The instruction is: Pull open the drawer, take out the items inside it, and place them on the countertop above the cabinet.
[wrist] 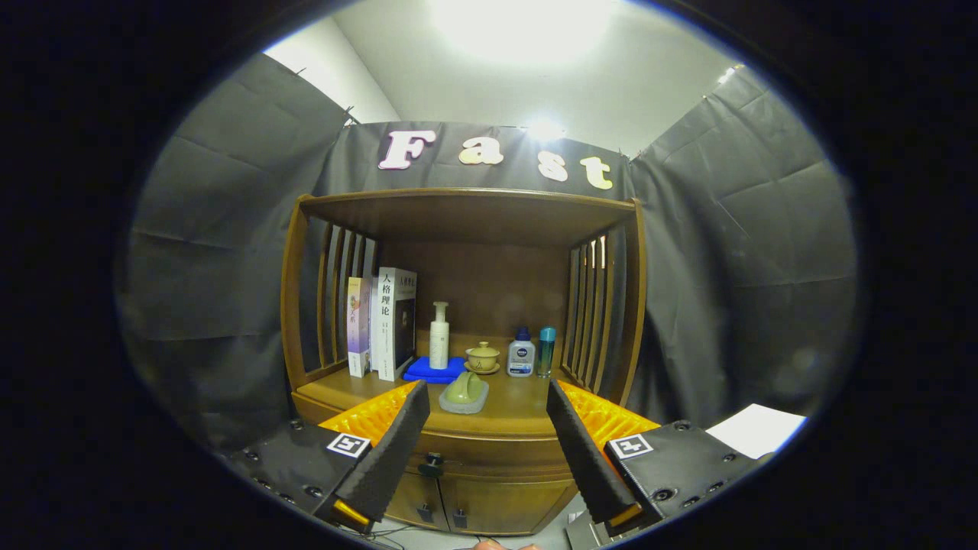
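Tool [486, 403] fingers apart before shut drawer [489, 451]; two books [382, 325], three bottles [439, 336].

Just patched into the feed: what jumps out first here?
A wooden cabinet stands straight ahead, its drawer knob showing between the open tongs, the drawer shut. On the countertop beyond the fingers stand books, a white pump bottle on a blue cloth, and a lidded cup.

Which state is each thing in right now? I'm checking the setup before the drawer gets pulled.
drawer: closed, knob untouched
cabinet doors: closed
gripper: open, fingers spread wide, holding nothing
books: upright on the countertop
pump bottle: upright
lidded cup: lid on, sitting on its saucer
two small bottles: upright, capped
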A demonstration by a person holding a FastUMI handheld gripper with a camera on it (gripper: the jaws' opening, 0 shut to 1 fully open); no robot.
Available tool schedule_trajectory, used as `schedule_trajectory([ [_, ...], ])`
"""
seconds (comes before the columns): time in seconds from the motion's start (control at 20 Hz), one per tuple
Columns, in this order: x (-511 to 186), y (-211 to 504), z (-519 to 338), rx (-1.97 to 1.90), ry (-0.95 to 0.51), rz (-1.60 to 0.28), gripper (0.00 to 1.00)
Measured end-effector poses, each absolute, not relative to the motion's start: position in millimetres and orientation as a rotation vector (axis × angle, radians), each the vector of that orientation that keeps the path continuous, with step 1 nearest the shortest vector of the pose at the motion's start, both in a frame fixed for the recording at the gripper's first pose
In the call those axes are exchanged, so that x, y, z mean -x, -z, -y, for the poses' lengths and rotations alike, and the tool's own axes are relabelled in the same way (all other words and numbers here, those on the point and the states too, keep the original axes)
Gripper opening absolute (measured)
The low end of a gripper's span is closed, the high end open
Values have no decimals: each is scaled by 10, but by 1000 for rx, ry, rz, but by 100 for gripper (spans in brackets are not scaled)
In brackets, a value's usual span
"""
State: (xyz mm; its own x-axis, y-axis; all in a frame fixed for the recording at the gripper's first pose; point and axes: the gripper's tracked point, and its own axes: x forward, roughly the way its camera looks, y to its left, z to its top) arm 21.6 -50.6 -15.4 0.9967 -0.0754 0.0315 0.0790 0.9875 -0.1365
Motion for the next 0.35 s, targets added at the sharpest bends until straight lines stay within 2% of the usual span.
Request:
schedule_trajectory([
  [0.35,-308,172,422,131,69,7,98],
])
